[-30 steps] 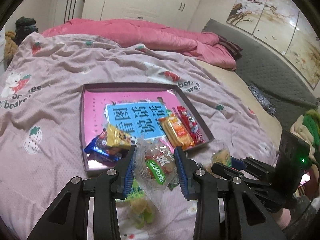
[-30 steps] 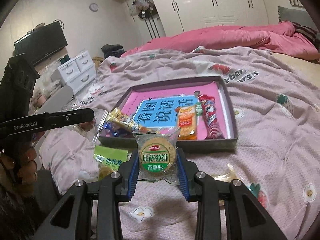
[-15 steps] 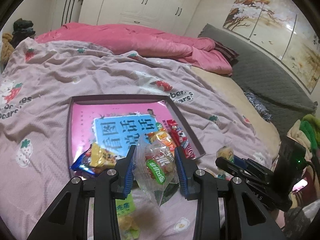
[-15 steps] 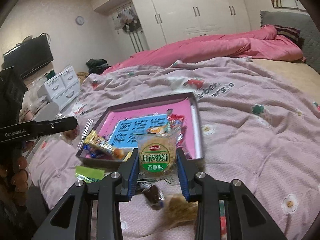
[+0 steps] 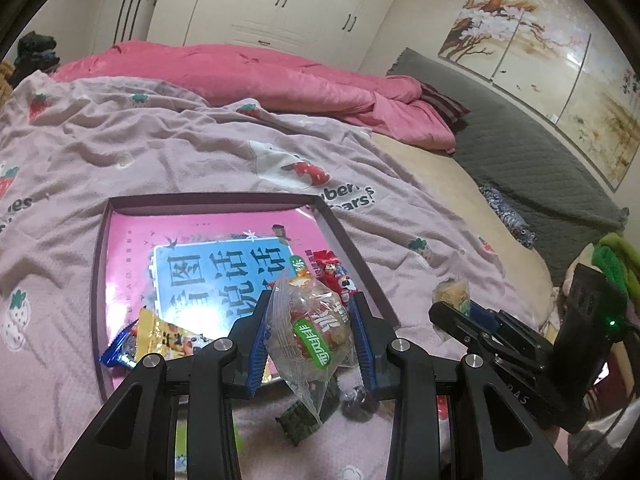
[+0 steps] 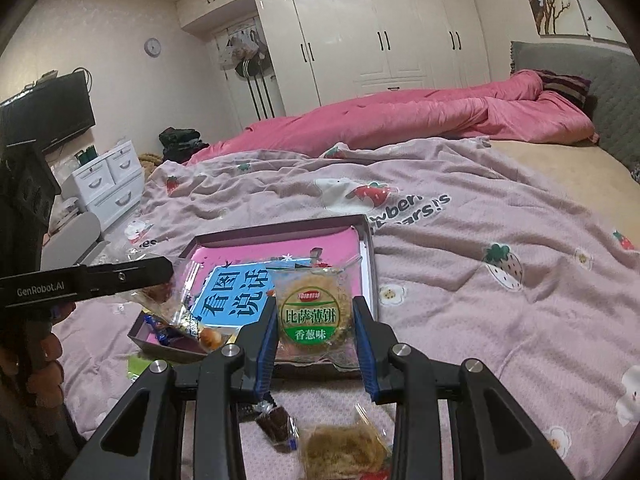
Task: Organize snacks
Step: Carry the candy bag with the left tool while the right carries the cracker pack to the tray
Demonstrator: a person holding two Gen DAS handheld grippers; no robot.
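Home bedroom: bed with pink quilt, white wardrobe, drawer unit, television.

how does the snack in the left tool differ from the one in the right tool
The left snack is a lumpy reddish piece in a clear wrapper with a small green label, held tilted. The right snack is a flat round biscuit under a big round green label, held upright. Both are sealed single packs, clamped between blue pads.

Tray's far half lies free; snack packets crowd its near edge.
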